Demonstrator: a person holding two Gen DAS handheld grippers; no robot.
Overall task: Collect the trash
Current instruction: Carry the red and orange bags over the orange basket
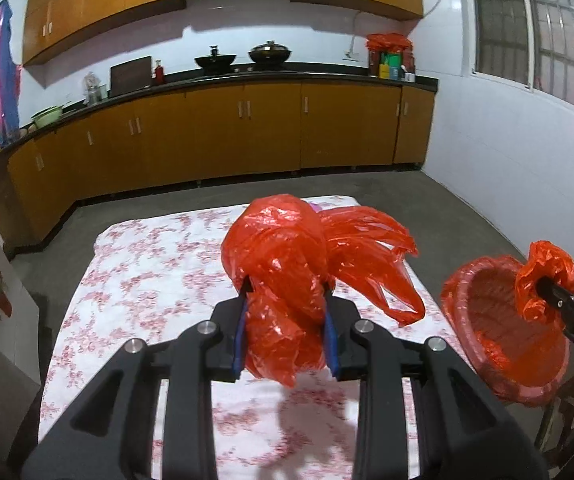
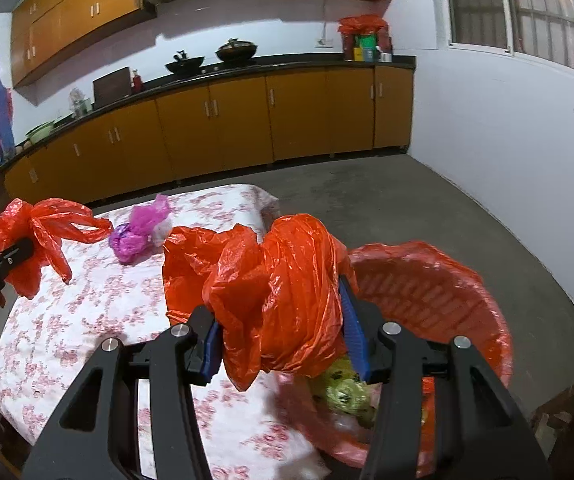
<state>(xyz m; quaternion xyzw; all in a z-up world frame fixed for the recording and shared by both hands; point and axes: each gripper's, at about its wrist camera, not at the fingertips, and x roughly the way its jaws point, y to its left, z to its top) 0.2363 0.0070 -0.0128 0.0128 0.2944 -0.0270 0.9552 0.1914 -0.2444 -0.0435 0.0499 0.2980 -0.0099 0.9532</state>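
Orange plastic is bunched between the jaws of both tools: the left gripper (image 1: 287, 300) is closed partway on one gathered handle of the red bag (image 2: 439, 280), and the right gripper (image 2: 283, 320) is closed partway on the other; this bag lines a pink basket (image 1: 483, 364) just beside the floral table (image 1: 147, 280), with a green wrapper (image 2: 343, 392) inside. The two handles lie side by side and well apart, so I judge tying needs them brought together across the mouth; a purple bag (image 2: 139, 236) on the table is nearer the left gripper.
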